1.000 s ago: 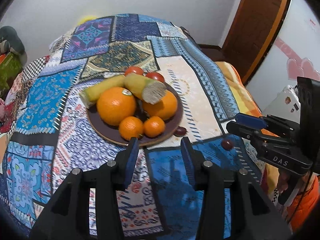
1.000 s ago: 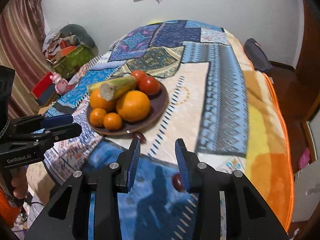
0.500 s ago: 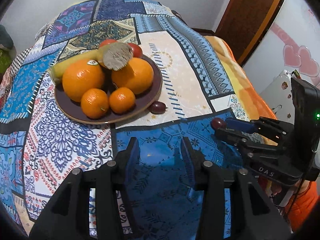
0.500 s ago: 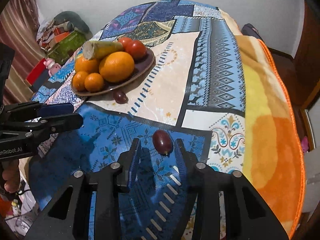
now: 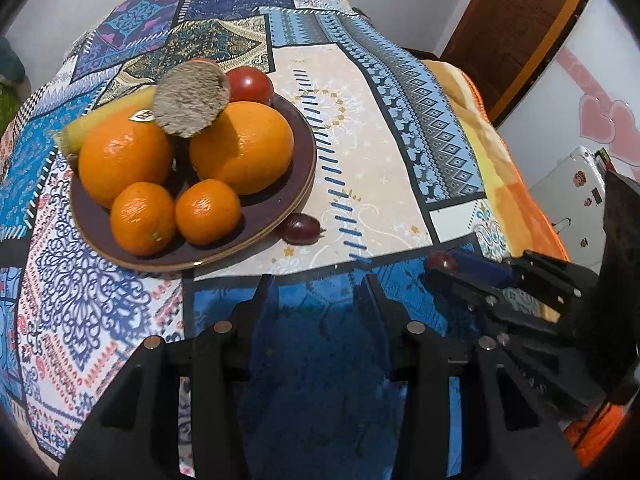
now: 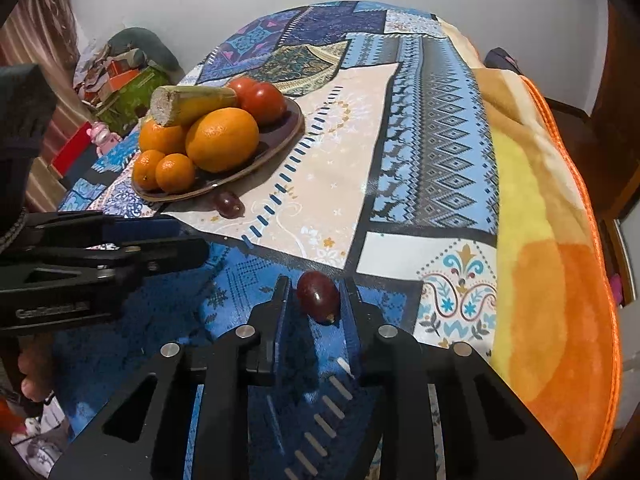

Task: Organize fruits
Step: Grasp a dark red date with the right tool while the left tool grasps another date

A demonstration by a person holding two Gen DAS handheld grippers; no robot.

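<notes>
A brown plate (image 5: 296,184) holds oranges (image 5: 240,146), tangerines, tomatoes (image 5: 250,84) and cut sugarcane (image 5: 190,98). A dark red grape (image 5: 300,228) lies on the cloth beside the plate's rim; it also shows in the right wrist view (image 6: 228,202). A second grape (image 6: 318,296) sits between my right gripper's fingertips (image 6: 314,292), which stand close around it just above the cloth. In the left wrist view this grape (image 5: 440,260) shows at the right gripper's tip. My left gripper (image 5: 320,292) is open and empty, hovering in front of the plate.
A patchwork cloth (image 6: 432,128) covers the table, with an orange-yellow blanket (image 6: 552,264) over its right edge. Clutter and boxes (image 6: 124,76) stand on the floor at the far left. A wooden door (image 5: 516,20) is at the back right.
Both grippers moved forward and lower toward the cloth. The right gripper's fingers have narrowed around the second grape, which now sits between the tips.
</notes>
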